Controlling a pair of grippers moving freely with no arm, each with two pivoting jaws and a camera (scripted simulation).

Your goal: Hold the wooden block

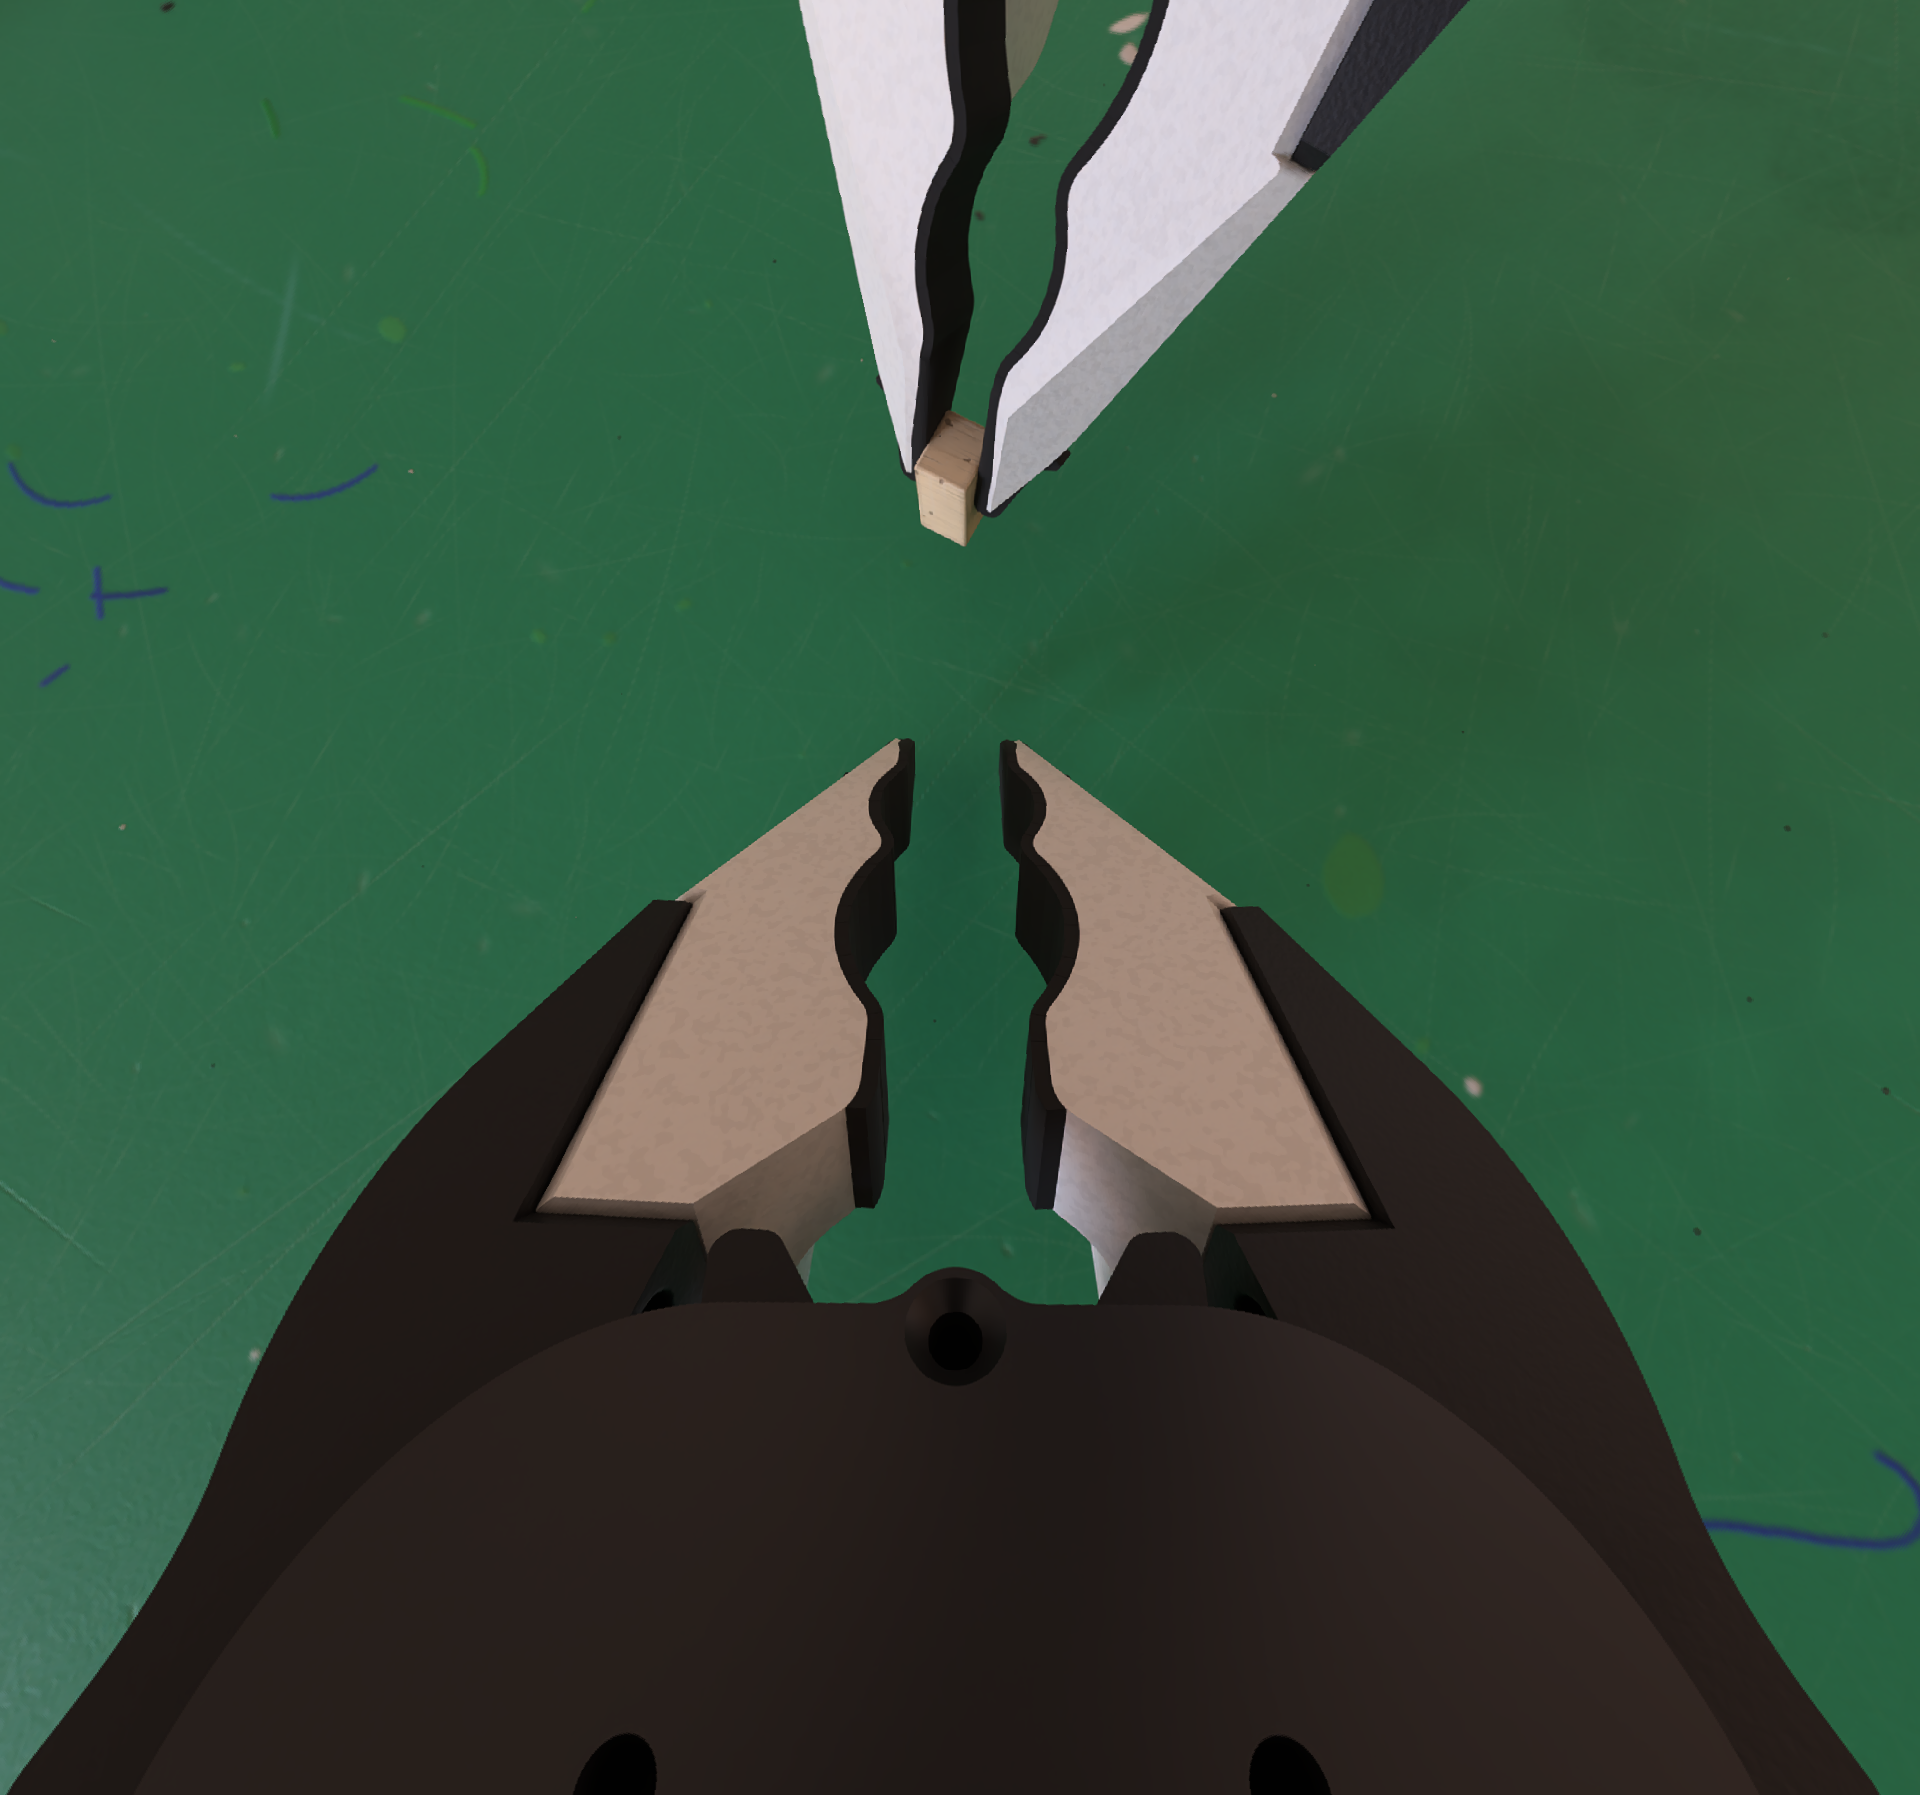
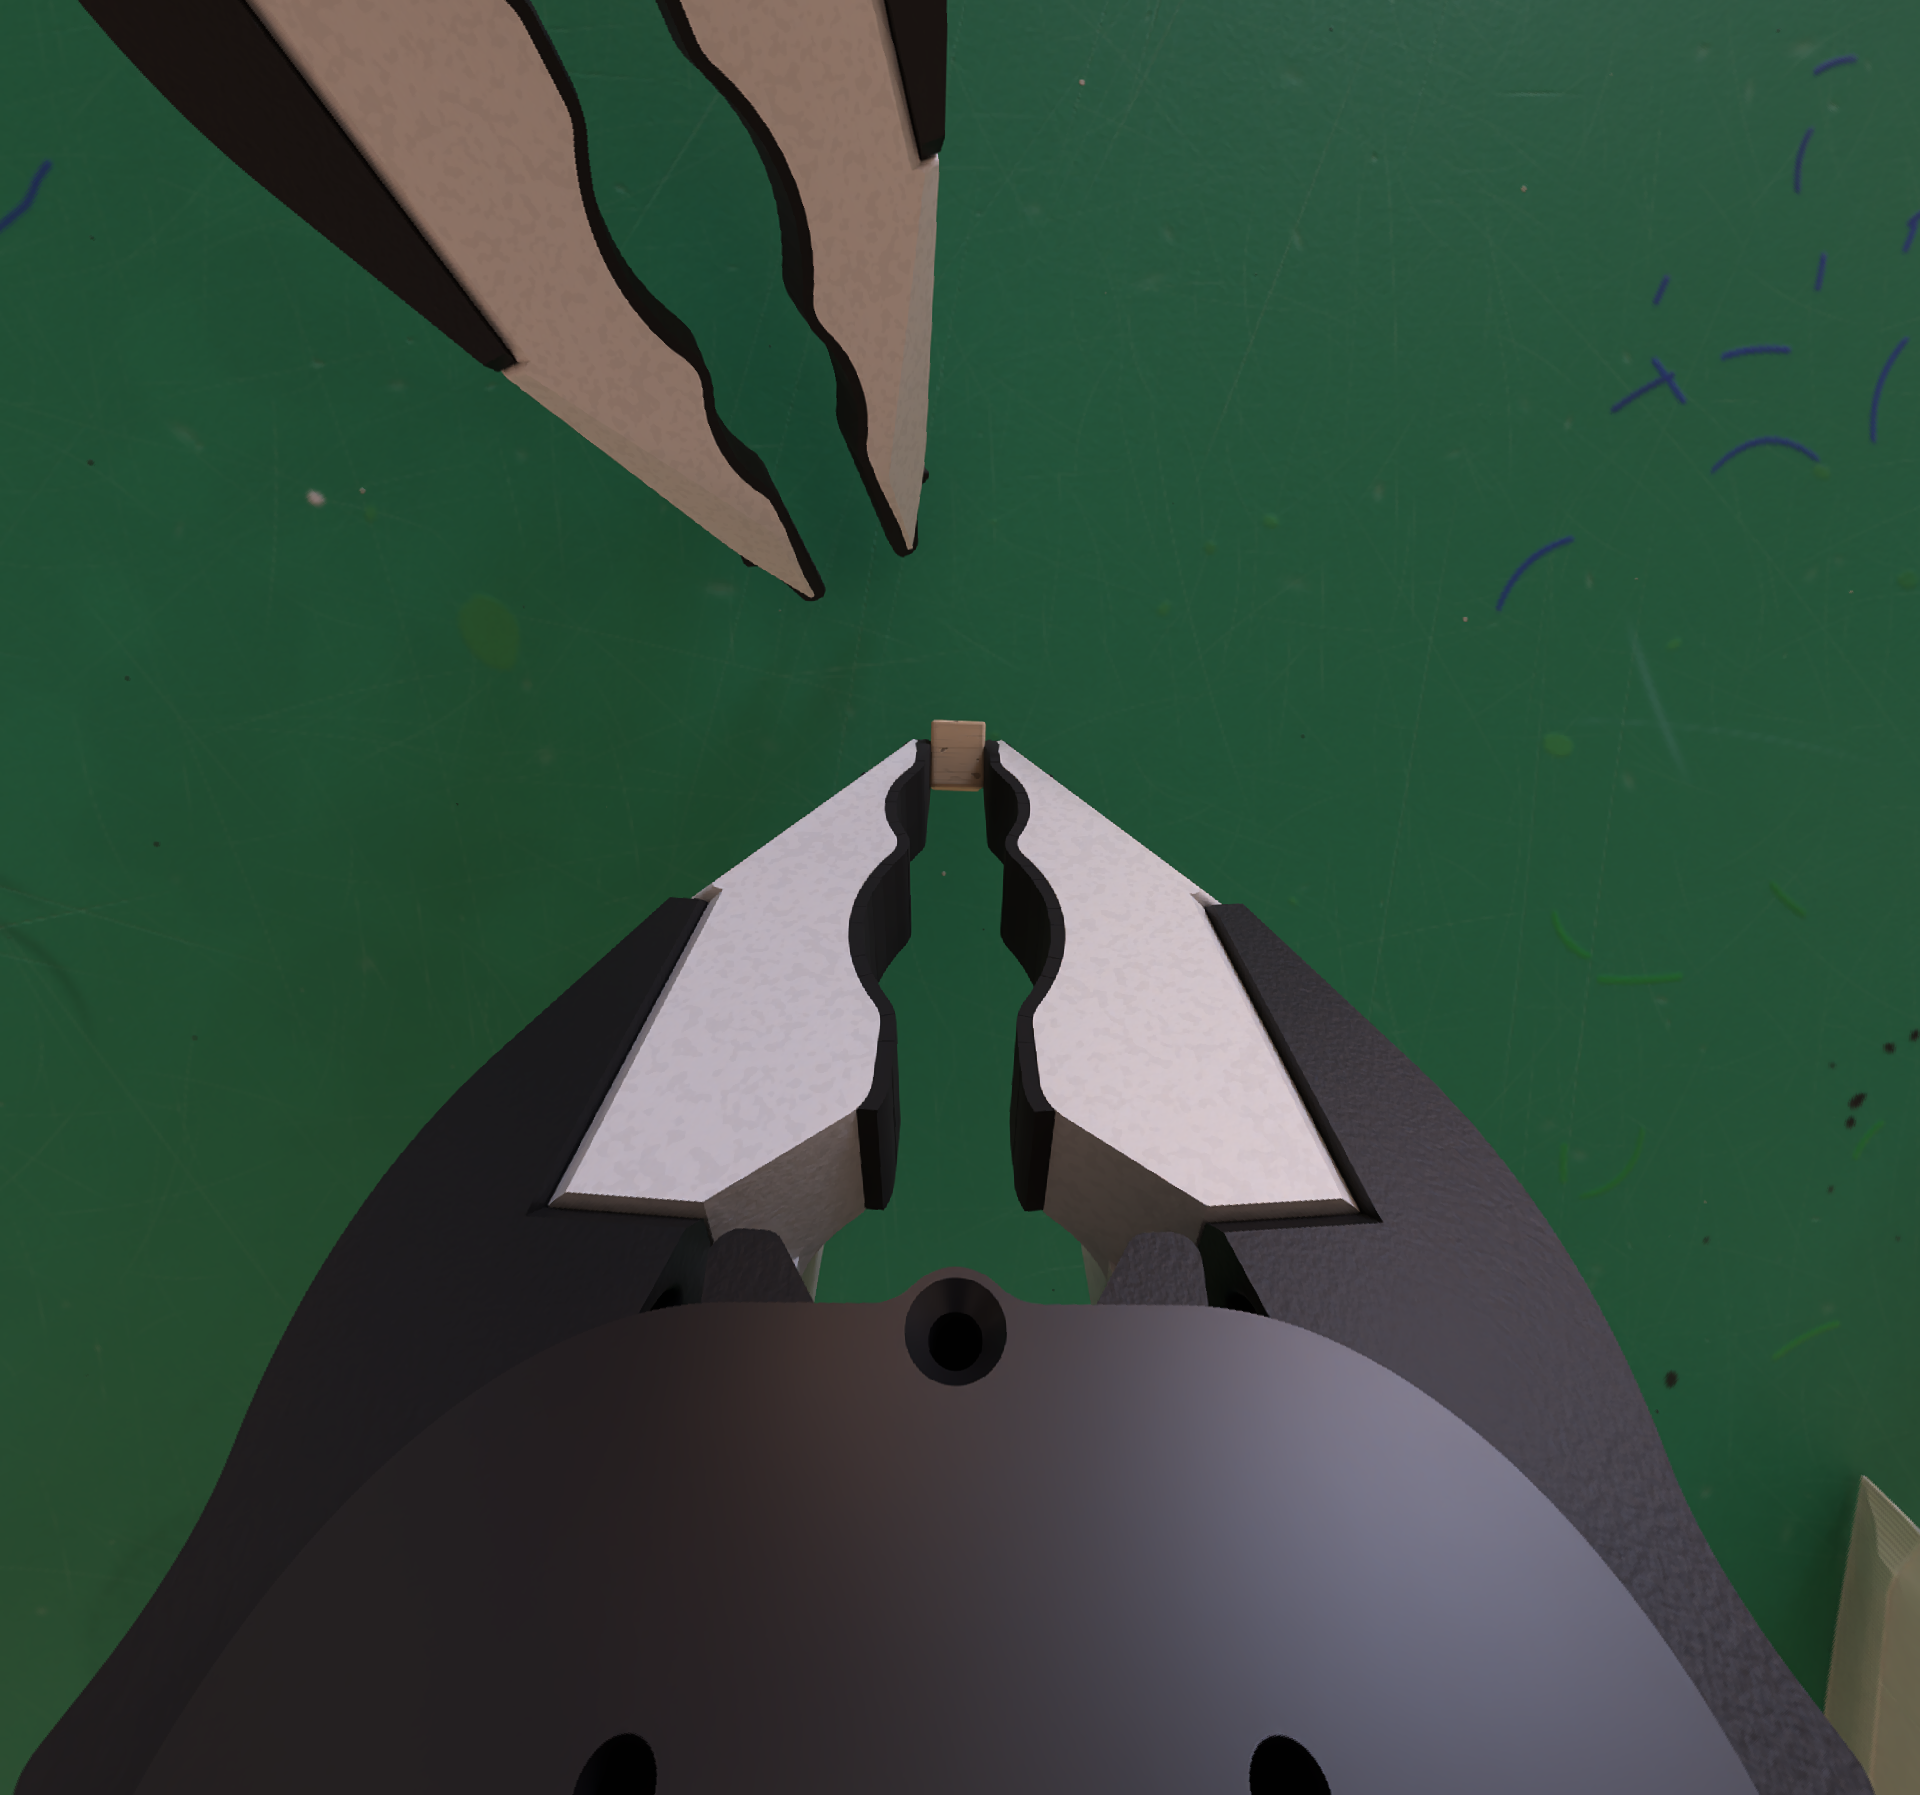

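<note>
Green mat [image 1: 416,810], scuffed and marked with blue pen strokes [image 2: 1756,446] and dark specks, fills the ground of both views. My left gripper [image 1: 956,753], dark brown in body with tan fingers [image 1: 748,997], comes next in size; its jaws stand parted with only mat showing between them, gripping nothing. In the right wrist view it enters from the upper left [image 2: 857,571], tips pointing toward the block and apart from it. My right gripper [image 2: 956,758], dark grey with white fingers [image 2: 769,1007], is clenched on the wooden block [image 2: 958,756] at its very tips. In the left wrist view this gripper [image 1: 951,478] comes down from the top edge, and the wooden block [image 1: 949,488] stands upright between its black pads, its lower end jutting past the tips. A pale cream object [image 2: 1881,1641], cut by the frame, sits at the lower right corner of the right wrist view. Smallest is the block itself, light wood with visible grain, lying ahead of my left tips and well apart from them
</note>
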